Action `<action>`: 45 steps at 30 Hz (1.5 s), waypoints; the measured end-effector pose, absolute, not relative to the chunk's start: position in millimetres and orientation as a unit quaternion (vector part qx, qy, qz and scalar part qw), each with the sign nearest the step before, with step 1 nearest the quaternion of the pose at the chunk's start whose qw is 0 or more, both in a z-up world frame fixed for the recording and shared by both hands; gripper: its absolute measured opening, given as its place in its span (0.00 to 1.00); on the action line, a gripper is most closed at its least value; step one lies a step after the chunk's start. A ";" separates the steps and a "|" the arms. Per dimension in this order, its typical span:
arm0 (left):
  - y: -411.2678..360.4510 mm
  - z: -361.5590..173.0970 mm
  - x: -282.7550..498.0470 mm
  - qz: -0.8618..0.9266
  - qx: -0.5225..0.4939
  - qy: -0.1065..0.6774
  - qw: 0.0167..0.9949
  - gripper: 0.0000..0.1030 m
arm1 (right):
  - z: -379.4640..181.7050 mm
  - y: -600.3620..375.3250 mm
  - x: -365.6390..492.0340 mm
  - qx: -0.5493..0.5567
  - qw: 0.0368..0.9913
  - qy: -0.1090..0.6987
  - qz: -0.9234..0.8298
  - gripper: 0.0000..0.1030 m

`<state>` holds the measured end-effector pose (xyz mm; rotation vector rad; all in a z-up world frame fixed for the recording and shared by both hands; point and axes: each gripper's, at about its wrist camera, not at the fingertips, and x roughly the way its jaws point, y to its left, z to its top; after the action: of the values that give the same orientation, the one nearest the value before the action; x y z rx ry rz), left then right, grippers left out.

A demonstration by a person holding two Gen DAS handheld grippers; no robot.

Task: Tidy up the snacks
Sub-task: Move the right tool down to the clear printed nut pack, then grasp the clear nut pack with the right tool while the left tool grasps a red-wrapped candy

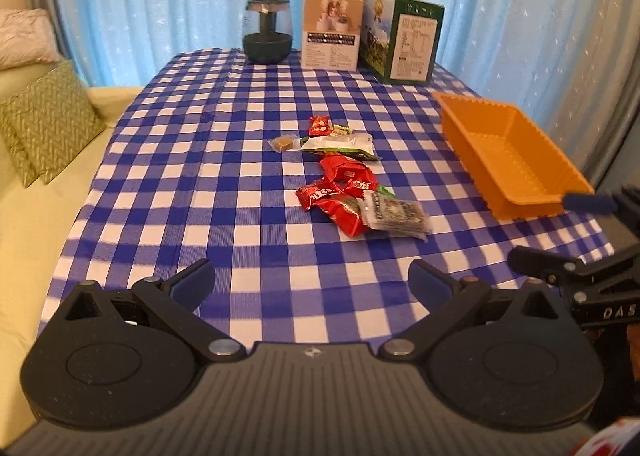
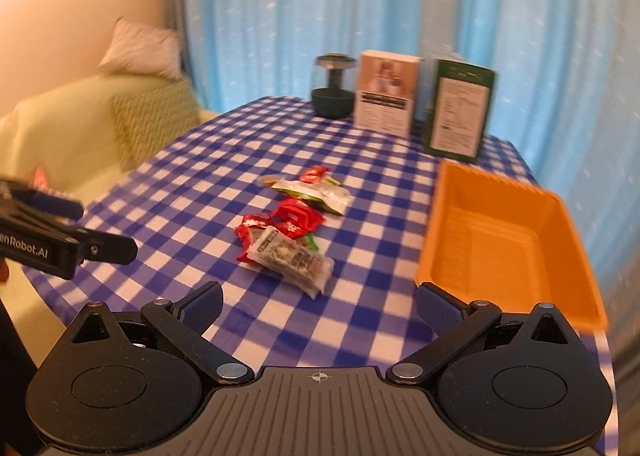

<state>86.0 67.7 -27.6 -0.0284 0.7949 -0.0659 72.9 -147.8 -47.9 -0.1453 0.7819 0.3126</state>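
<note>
A pile of snacks lies mid-table: red wrapped candies (image 1: pixel 340 187) (image 2: pixel 294 217), a clear packet with dark print (image 1: pixel 394 213) (image 2: pixel 294 260), a white and green bag (image 1: pixel 340 144) (image 2: pixel 316 193), a small caramel (image 1: pixel 283 143). An empty orange basket (image 1: pixel 512 155) (image 2: pixel 500 240) stands at the right. My left gripper (image 1: pixel 312 284) is open and empty above the near table edge. My right gripper (image 2: pixel 320 306) is open and empty, just short of the clear packet and beside the basket's near corner.
A blue checked cloth (image 1: pixel 224 159) covers the table. At the far edge stand a dark glass jar (image 1: pixel 267 31), a white box (image 1: pixel 331 29) and a green box (image 1: pixel 404 41). A yellow-green sofa with cushions (image 1: pixel 44 123) is at the left. Blue curtains hang behind.
</note>
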 end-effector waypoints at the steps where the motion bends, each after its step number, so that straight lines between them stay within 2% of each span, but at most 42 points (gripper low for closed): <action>1: 69.7 -30.6 91.5 -0.037 -0.009 0.389 0.920 0.98 | -52.8 -145.8 79.8 -0.080 0.908 0.378 0.164 0.99; 7: 79.0 -53.7 129.5 -0.082 0.008 0.402 0.912 0.88 | -88.1 -133.1 120.7 -0.129 0.880 0.386 0.246 0.99; 11: 81.9 -71.1 149.7 -0.102 0.022 0.414 0.904 0.88 | -113.3 -126.1 144.9 -0.160 0.858 0.404 0.273 0.84; 22: 90.8 -89.2 175.5 -0.086 0.025 0.426 0.900 0.86 | -158.1 -102.1 185.1 -0.235 0.819 0.419 0.313 0.69; 24: 91.8 -90.8 175.2 -0.086 0.024 0.429 0.899 0.86 | -163.0 -100.5 190.2 -0.238 0.814 0.429 0.310 0.59; 27: 93.4 -92.3 174.7 -0.085 0.021 0.431 0.898 0.86 | -158.7 -102.2 190.8 -0.219 0.817 0.442 0.300 0.53; 32: 95.6 -93.7 172.9 -0.080 0.010 0.435 0.897 0.86 | -148.2 -113.1 180.7 -0.132 0.815 0.483 0.290 0.51; 36: 97.8 -93.0 171.5 -0.077 -0.004 0.435 0.897 0.86 | -137.9 -127.0 174.8 -0.070 0.823 0.481 0.294 0.52; 43: 97.2 -92.2 173.0 -0.074 -0.010 0.432 0.899 0.85 | -155.3 -109.2 167.6 -0.173 0.815 0.460 0.307 0.52; 45: 95.4 -92.4 173.3 -0.076 -0.009 0.432 0.898 0.85 | -162.5 -109.8 169.1 -0.172 0.813 0.464 0.307 0.52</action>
<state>173.3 95.4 -92.4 -0.0196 0.8954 -0.1567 169.1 -109.8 -162.5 -0.3667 0.9908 0.6554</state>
